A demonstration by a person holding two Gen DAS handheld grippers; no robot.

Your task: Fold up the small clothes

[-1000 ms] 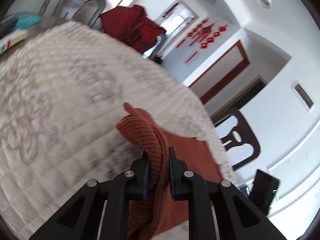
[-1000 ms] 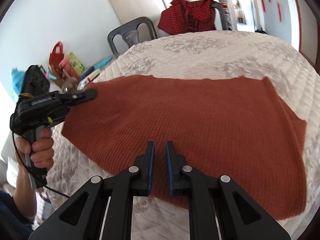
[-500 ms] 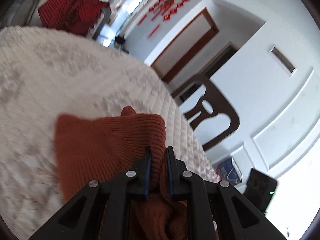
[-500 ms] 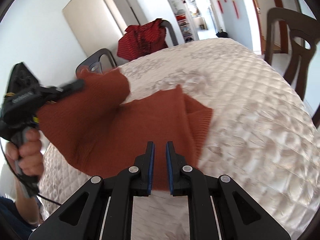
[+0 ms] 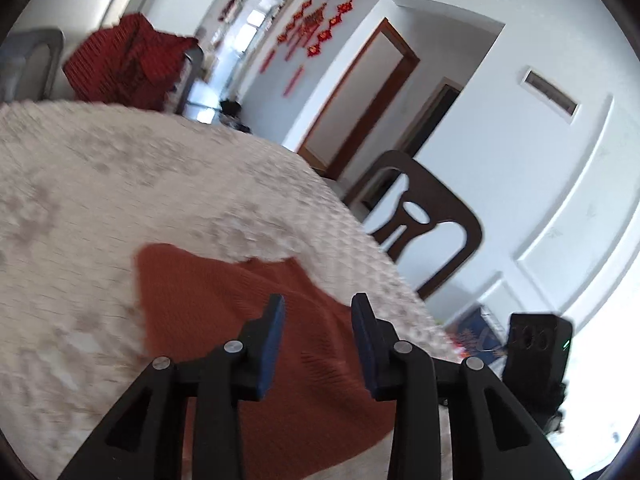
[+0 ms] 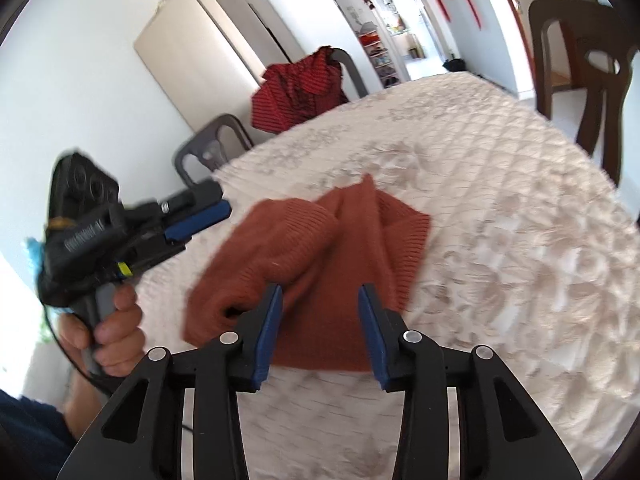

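The rust-orange ribbed knit garment (image 6: 320, 264) lay folded over itself on the counter (image 6: 500, 280), which was covered by a cream quilted cloth with pale floral patterns. Nearest, the right hand-held gripper (image 6: 320, 312) hovered over the garment's near edge, its blue-padded jaws just having spread, pinching nothing. The left hand-held gripper (image 5: 318, 324) likewise had just been opening above the cloth, empty; from the right wrist view it sat left of the garment, held by a hand (image 6: 108, 332). Farther off stood a dark wooden chair (image 5: 424, 220) and a red striped garment (image 6: 300, 88) draped over a grey chair.
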